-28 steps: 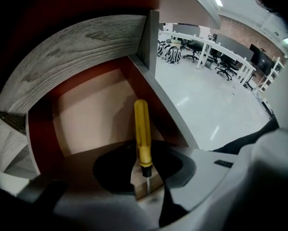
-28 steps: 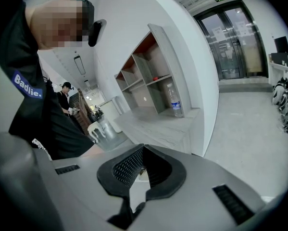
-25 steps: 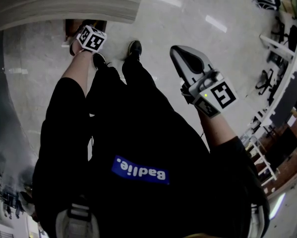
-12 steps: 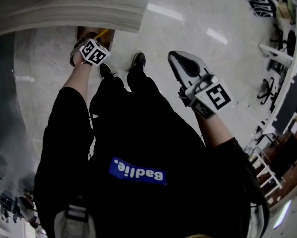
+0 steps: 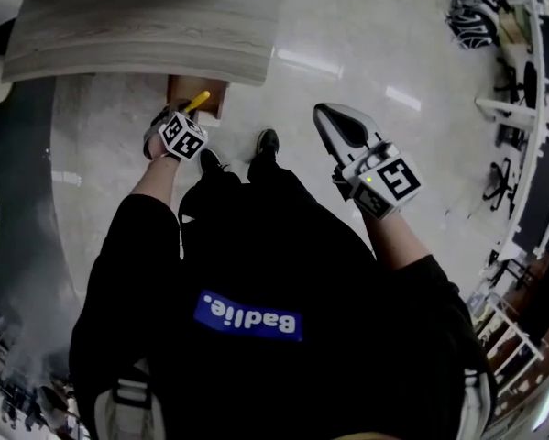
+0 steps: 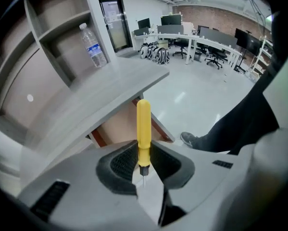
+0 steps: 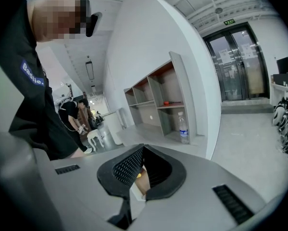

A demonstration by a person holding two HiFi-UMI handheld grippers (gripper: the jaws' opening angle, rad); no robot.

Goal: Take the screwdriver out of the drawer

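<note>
Your left gripper [image 6: 144, 163] pinches the thin yellow-handled screwdriver [image 6: 143, 124] low on its handle, mid-frame, with the open brown wooden drawer [image 6: 117, 129] behind it. It looks light, stiff and smooth, so it may slip; squeeze firmly. Your right gripper [image 7: 142, 150] is empty, fingers pressed together.

Screwdriver [image 6: 143, 129]: glossy yellow plastic handle, thin bare metal shaft. Left gripper [image 6: 144, 147]: matt grey plastic shell; pads [image 6: 122, 162] black, dimpled, rubbery. Counter [image 5: 146, 26]: pale wood grain, matt. Floor [image 5: 366, 53]: smooth, glossy, mirrors ceiling lights. Bottle [image 6: 93, 44]: clear plastic.
</note>
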